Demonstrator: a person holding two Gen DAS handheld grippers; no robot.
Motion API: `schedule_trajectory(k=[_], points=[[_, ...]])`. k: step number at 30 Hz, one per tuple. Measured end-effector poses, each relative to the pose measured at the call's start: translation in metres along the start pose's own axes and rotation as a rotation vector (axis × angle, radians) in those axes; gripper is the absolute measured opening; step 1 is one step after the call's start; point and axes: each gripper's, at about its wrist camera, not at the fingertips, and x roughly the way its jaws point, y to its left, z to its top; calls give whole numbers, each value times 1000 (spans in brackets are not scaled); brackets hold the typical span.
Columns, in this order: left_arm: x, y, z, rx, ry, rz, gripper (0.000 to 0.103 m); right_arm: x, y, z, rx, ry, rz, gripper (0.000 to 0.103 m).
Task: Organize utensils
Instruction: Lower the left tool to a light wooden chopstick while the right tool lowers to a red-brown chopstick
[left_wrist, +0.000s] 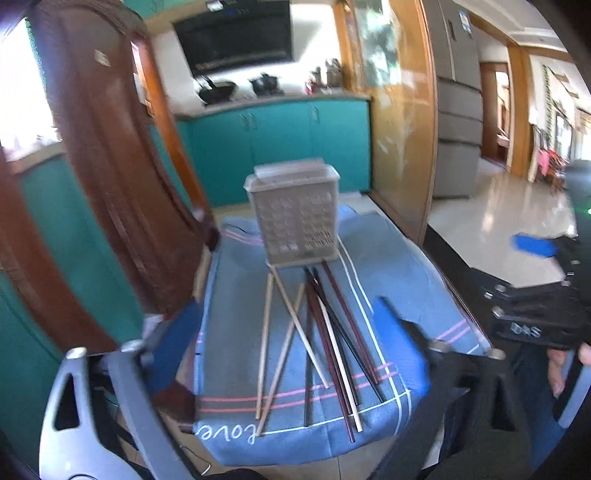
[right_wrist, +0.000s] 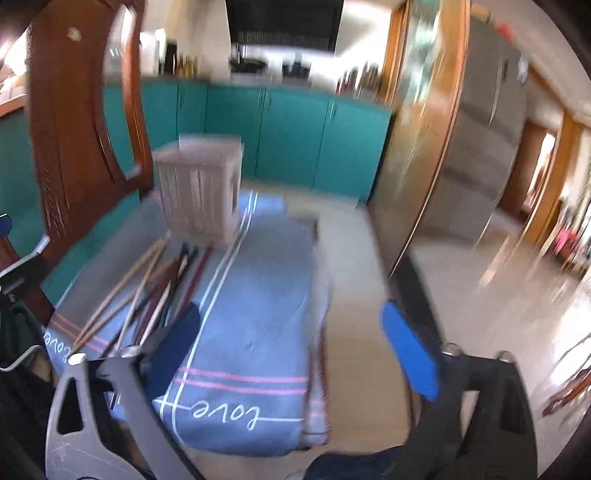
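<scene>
While both the left tool and right tool gape wide and empty, the chopsticks lie loose on the cloth at 6 o'clock of the holder, so sorting seems barely begun.

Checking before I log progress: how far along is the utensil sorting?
Nothing looks done: the chopsticks all lie loose on the blue cloth in front of the holder. In hand: nothing; left gripper and right gripper are open. Left: every chopstick into the holder.
</scene>
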Motion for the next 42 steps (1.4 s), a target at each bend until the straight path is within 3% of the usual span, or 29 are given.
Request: schedule_trajectory(k=[2, 3, 7, 9, 16, 19, 20, 23, 26, 32, 40, 42], points=[[26, 11, 14, -22, 72, -83, 48, 26, 2, 8, 18, 60, 61, 53], [33, 13, 18, -31, 86, -107, 44, 36, 6, 12, 18, 79, 104, 46], [81, 26, 50, -54, 153, -199, 42, 88, 35, 42, 10, 199, 313, 41], [113, 30, 61, -69, 200, -206, 42, 109, 52, 49, -26, 259, 351, 38], [190, 63, 56, -197, 320, -191, 42, 189, 101, 60, -74, 406, 379, 32], [213, 68, 52, -204, 378, -181, 42, 203, 112, 60, -137, 418, 355, 24], [218, 68, 50, -199, 400, -176, 42, 205, 115, 59, -163, 429, 351, 13], [230, 65, 40, -154, 451, -126, 42, 207, 114, 62, -206, 464, 376, 9], [239, 60, 28, -116, 501, -78, 42, 204, 107, 64, -267, 477, 348, 7], [256, 56, 12, -87, 539, -53, 42, 208, 87, 69, -176, 485, 374, 9], [279, 45, -3, -83, 559, -46, 42, 217, 86, 80, -200, 439, 285, 17], [281, 44, -5, -88, 555, -61, 37, 212, 94, 74, -221, 425, 260, 18]])
